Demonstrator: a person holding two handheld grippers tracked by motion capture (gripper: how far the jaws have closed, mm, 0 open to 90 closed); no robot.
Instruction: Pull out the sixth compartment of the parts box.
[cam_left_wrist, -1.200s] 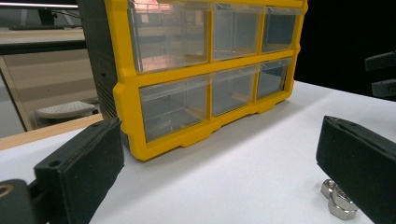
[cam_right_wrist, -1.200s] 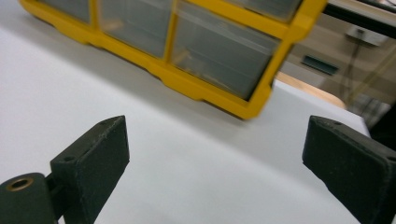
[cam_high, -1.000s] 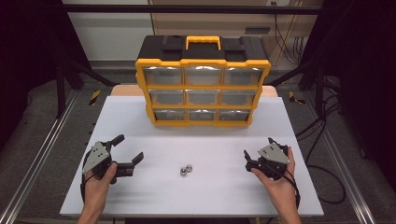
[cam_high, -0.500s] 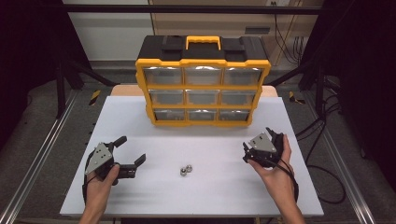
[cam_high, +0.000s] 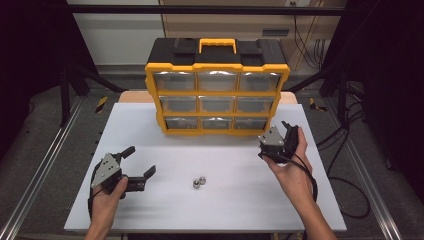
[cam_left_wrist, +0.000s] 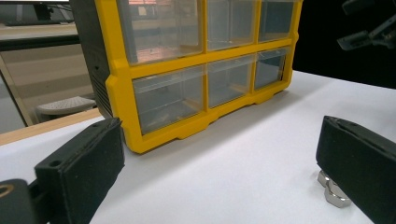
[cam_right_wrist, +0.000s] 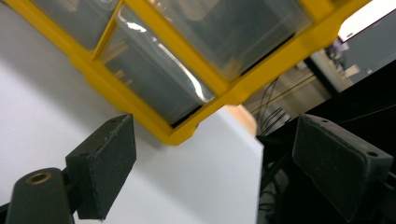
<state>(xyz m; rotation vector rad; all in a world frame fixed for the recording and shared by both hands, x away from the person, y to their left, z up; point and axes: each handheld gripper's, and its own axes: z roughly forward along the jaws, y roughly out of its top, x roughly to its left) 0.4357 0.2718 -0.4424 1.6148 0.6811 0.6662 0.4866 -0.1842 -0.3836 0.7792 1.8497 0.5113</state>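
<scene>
Right claw released, jaws just narrowing slightly, empty, near organizer's lower right corner. Left claw released; two nuts just beside on surface.

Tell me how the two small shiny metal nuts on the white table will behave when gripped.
The two small shiny metal nuts are probably rigid and dense for their size. Their smooth gleam suggests they may slip from the pads. Lying flat, as they appear to in the left gripper view, they should slide rather than roll.
</scene>
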